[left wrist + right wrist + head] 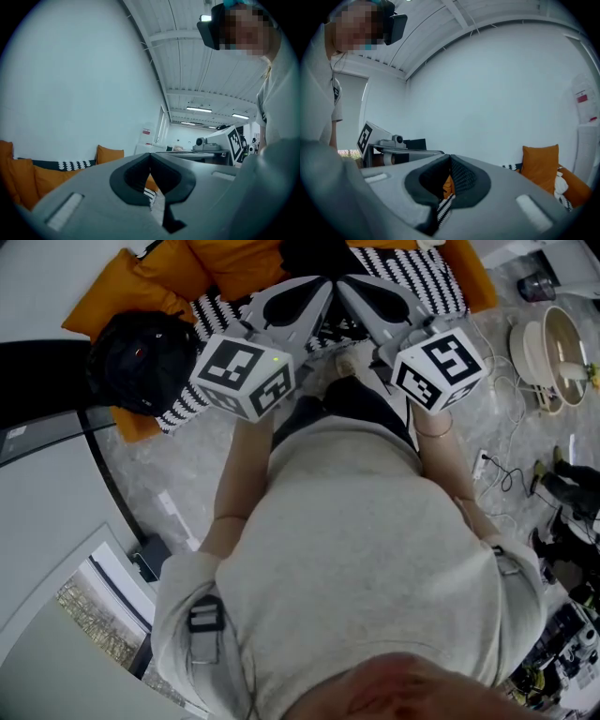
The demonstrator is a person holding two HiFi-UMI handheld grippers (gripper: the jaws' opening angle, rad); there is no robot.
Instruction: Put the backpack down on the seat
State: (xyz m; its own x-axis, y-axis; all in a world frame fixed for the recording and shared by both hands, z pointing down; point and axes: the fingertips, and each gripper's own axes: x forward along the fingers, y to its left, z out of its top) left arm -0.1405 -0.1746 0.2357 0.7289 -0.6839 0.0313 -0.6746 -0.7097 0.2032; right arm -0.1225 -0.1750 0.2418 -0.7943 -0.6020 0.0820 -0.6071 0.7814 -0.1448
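Observation:
The black backpack [141, 357] lies at the left end of the sofa seat [431, 277], on its black-and-white striped cover and against an orange cushion [122, 282]. No gripper touches it. In the head view my left gripper [317, 289] and right gripper [354, 287] are held side by side in front of the person's body and point at the sofa's middle. Both are shut with nothing between the jaws. The left gripper view shows my left gripper's [150, 157] closed jaws, with cushions beyond them. In the right gripper view my right gripper's [450, 159] jaws are closed too.
More orange cushions [234, 263] line the sofa's back. On the grey floor to the right stand round white dishes [553, 357], with loose cables [497, 470] and dark clutter [572, 488] nearer the person. A dark ledge [37, 381] and white furniture stand at the left.

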